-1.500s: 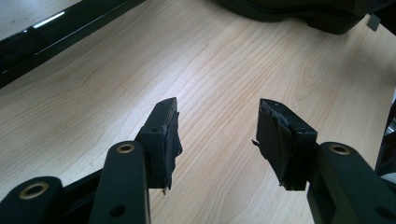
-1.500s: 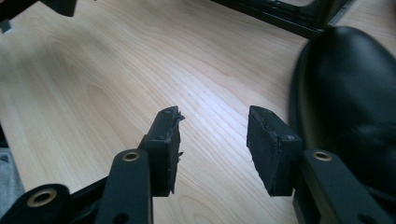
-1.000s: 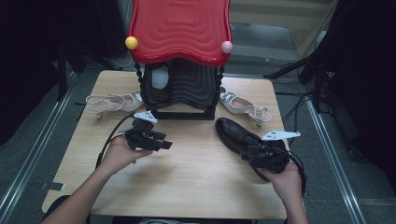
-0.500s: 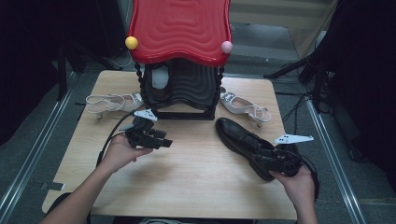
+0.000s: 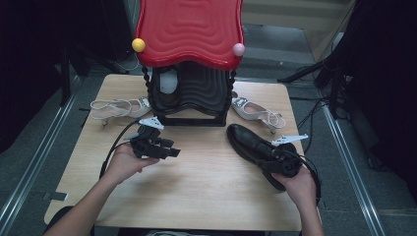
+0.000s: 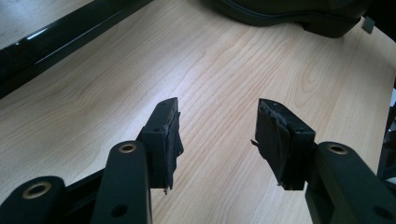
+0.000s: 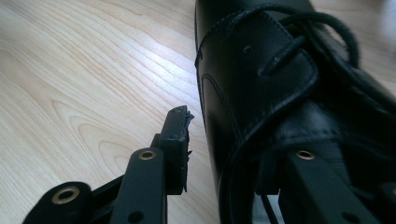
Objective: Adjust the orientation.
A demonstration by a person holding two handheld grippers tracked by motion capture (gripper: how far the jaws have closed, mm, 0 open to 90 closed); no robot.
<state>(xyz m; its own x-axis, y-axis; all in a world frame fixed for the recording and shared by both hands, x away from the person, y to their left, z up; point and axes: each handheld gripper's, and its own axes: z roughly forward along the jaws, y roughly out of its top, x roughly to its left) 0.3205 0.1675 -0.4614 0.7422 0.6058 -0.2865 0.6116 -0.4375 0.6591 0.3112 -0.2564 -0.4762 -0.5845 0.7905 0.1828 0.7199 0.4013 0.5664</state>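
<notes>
A black lace-up leather shoe (image 5: pixel 248 141) lies on the wooden table (image 5: pixel 206 191), right of centre, toe toward the stand. My right gripper (image 5: pixel 269 158) is at its heel end. In the right gripper view the shoe (image 7: pixel 261 79) has its side wall between my jaws. One jaw is inside the opening and the other pad (image 7: pixel 179 135) stands just off the leather. These jaws have just been closing. My left gripper (image 5: pixel 171 149) hovers open over bare wood at the left (image 6: pixel 219 121), nothing between its pads.
A red-topped black stand (image 5: pixel 189 93) with a yellow ball (image 5: pixel 138 45) and a pink ball (image 5: pixel 238 49) stands at the table's back. One white sandal (image 5: pixel 118 107) lies to its left, another (image 5: pixel 255 110) to its right. Metal rails and cables run beside the table.
My right gripper has shifted and sunk onto the shoe's heel end, its jaws narrower around the side wall. The left gripper and the shoe have stayed put.
</notes>
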